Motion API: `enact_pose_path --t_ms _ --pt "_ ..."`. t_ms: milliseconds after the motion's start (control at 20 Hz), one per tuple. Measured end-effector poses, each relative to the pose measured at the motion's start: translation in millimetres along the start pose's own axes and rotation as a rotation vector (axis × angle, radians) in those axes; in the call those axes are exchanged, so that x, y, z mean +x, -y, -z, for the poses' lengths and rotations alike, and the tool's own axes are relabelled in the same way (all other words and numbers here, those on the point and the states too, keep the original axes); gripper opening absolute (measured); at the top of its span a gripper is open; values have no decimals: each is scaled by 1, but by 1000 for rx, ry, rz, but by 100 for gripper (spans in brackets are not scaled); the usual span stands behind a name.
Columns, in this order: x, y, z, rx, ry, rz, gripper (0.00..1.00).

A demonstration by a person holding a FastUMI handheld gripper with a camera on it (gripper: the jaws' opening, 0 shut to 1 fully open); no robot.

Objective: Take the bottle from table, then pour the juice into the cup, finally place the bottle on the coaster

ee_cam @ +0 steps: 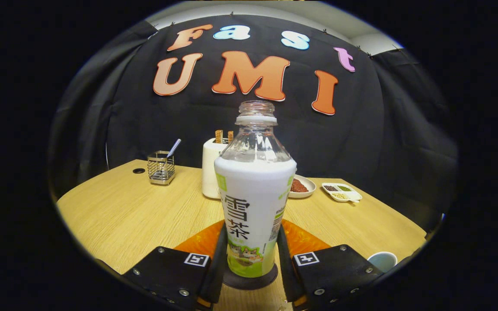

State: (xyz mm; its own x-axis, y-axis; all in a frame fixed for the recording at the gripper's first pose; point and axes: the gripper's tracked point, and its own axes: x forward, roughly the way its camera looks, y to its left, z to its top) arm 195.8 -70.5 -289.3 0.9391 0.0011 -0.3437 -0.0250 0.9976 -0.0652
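Observation:
An uncapped bottle (253,190) with a white and green label stands upright between my fingers. Its clear upper part looks empty. Its base rests on a dark round coaster (249,283) on the wooden table (123,216). My gripper (251,235) is shut on the bottle, one finger pressing on each side of the label's lower half. A pale cup (383,260) sits on the table to the right of my right finger, close to the table's edge; what is inside it is hidden.
An orange mat (303,239) lies just behind the bottle. Beyond it stand a white toaster (211,168) with toast, a wire holder (161,167) to the left, and to the right a plate of red food (301,186) and a divided dish (342,192).

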Motion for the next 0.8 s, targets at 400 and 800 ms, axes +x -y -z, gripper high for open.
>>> enact_pose_path --t_ms 400,800 --pt "3 -6 14 15 -31 -13 57" --pt "-13 -2 14 77 -21 -21 83"
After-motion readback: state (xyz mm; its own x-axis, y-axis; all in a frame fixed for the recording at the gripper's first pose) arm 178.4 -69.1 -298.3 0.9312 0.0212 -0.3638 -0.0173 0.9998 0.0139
